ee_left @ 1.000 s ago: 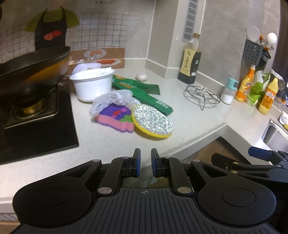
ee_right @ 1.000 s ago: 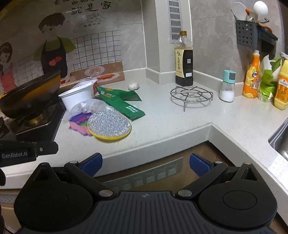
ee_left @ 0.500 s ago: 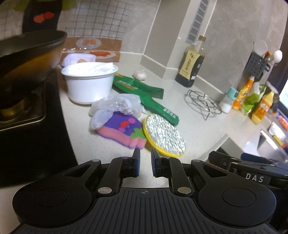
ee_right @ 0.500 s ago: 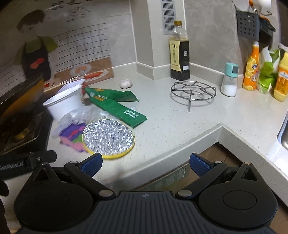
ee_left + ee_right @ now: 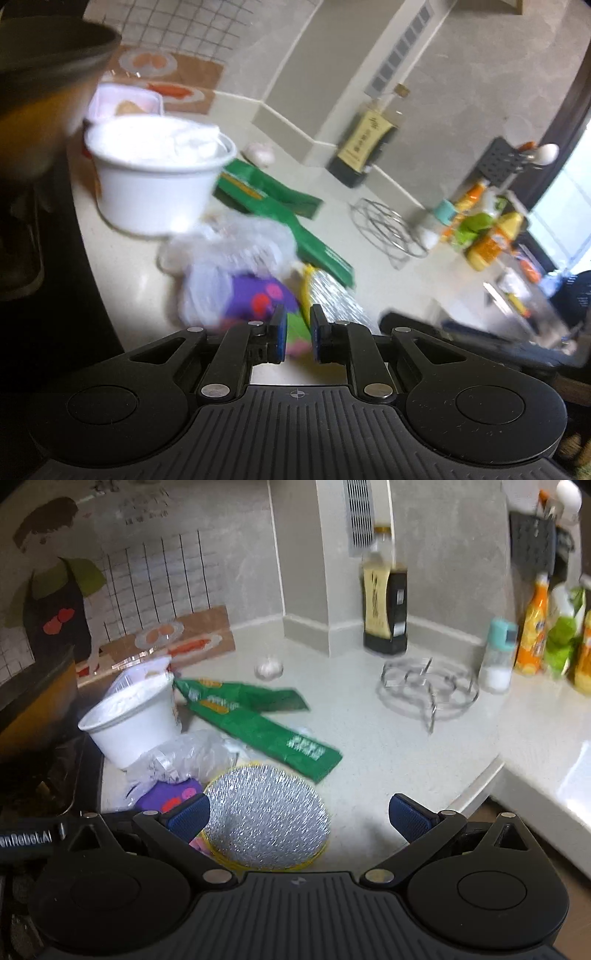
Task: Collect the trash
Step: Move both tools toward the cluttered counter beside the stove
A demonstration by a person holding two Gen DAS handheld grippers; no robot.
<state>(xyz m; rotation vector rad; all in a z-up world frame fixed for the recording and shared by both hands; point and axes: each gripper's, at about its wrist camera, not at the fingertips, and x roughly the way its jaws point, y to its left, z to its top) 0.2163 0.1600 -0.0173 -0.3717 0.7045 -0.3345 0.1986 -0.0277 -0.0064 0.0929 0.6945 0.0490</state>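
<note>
Green wrapper (image 5: 258, 727) long axis runs back-left to front-right; left claw (image 5: 297, 334) narrowly parted, empty; right claw (image 5: 299, 818) wide, empty.

- The left gripper (image 5: 297, 334) points forward and down over the near edge of the countertop (image 5: 369, 236), its blue-padded jaws parallel with only a narrow gap, nothing pressed between them.
- The right gripper (image 5: 299, 818) tilts down over the same countertop edge, jaws spread wide and holding nothing.
- In the left wrist view, the right gripper's dark body sits low at right.
</note>
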